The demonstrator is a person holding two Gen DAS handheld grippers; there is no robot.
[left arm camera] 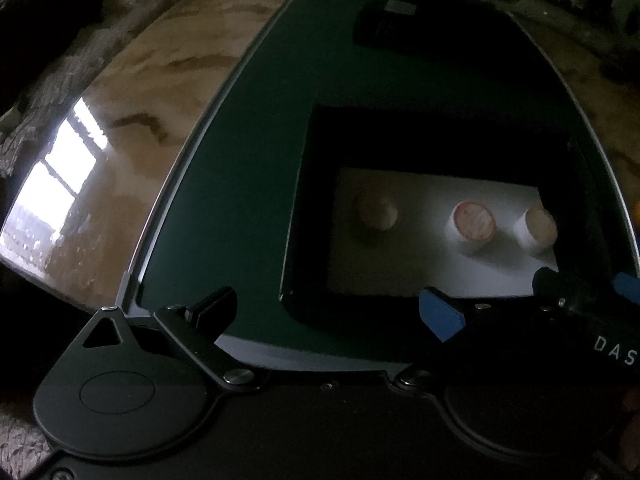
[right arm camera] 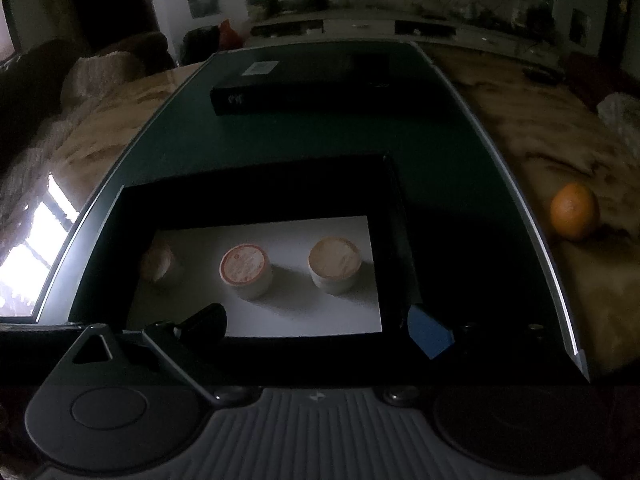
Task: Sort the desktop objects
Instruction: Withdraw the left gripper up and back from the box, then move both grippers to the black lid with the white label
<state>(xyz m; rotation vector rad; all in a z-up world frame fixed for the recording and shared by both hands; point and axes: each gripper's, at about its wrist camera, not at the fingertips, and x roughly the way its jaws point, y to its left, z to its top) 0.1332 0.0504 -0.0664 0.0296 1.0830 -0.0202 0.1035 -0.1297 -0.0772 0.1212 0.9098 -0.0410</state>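
Note:
A black open box point(right arm camera: 394, 240) with a white floor lies on the green mat point(right arm camera: 440, 152). Three small round tubs stand inside: a pale one at the left point(right arm camera: 157, 263), an orange-rimmed one in the middle point(right arm camera: 245, 267) and a tan-lidded one at the right point(right arm camera: 335, 262). My right gripper point(right arm camera: 316, 326) hovers open over the box's near edge, nothing between its fingers. My left gripper point(left arm camera: 326, 312) is open and empty at the box's near left corner point(left arm camera: 296, 280). The same tubs show in the left wrist view point(left arm camera: 473, 222). The right gripper point(left arm camera: 588, 282) appears there at the box's near right.
A long black carton point(right arm camera: 300, 84) lies at the far end of the mat. An orange point(right arm camera: 574, 210) rests on the marble tabletop point(right arm camera: 540, 128) to the right of the mat. To the left of the mat the tabletop point(left arm camera: 132, 112) is glossy with window glare.

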